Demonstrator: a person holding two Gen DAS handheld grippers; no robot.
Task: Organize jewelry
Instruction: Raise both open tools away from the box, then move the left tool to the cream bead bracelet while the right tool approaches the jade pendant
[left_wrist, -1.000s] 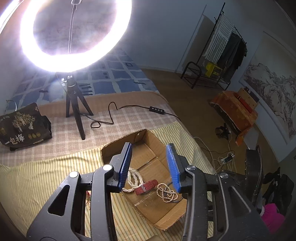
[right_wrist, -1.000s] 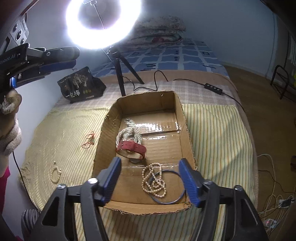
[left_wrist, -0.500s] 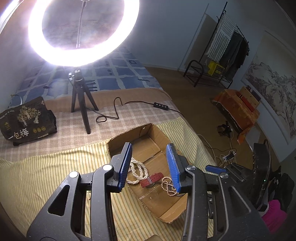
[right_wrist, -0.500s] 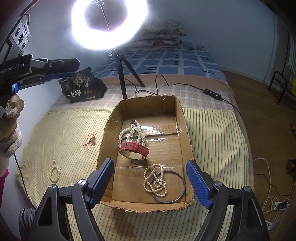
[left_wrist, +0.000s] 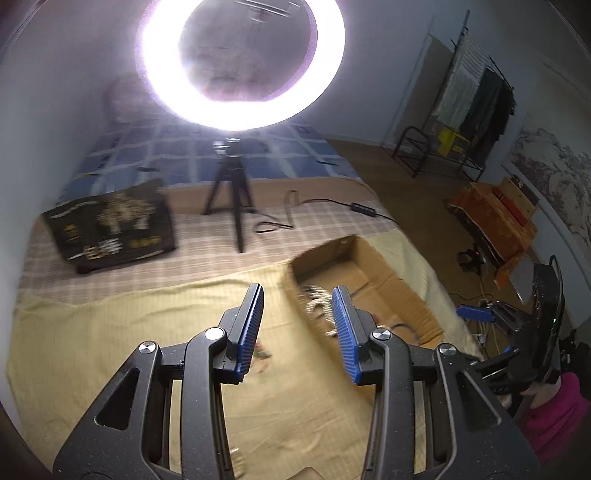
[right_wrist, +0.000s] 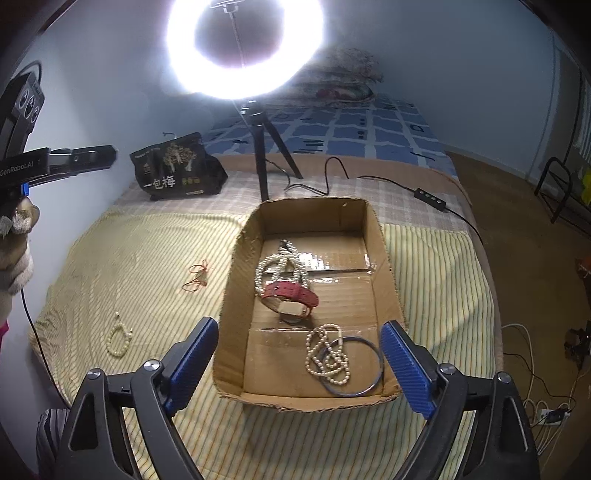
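A cardboard box (right_wrist: 382, 266) lies on the yellow striped blanket (right_wrist: 129, 266). In it are a long pearl necklace (right_wrist: 275, 267), a red strap watch (right_wrist: 291, 295), a smaller pearl strand (right_wrist: 327, 356) and a blue bangle (right_wrist: 360, 369). On the blanket left of the box lie a red cord (right_wrist: 195, 275) and a small pearl bracelet (right_wrist: 118, 338). My right gripper (right_wrist: 299, 365) is wide open and empty over the box's near end. My left gripper (left_wrist: 297, 328) is open and empty, above the blanket left of the box (left_wrist: 391, 280); the red cord (left_wrist: 262, 356) shows by its left finger.
A ring light on a tripod (right_wrist: 258, 155) stands behind the box, with its cable and switch (right_wrist: 430, 195) trailing right. A black printed bag (right_wrist: 177, 170) sits at the back left. The bed edge drops to the floor on the right.
My left gripper has swung left, from over the box to over the blanket. My right gripper has opened wider and drawn back a little from the box.
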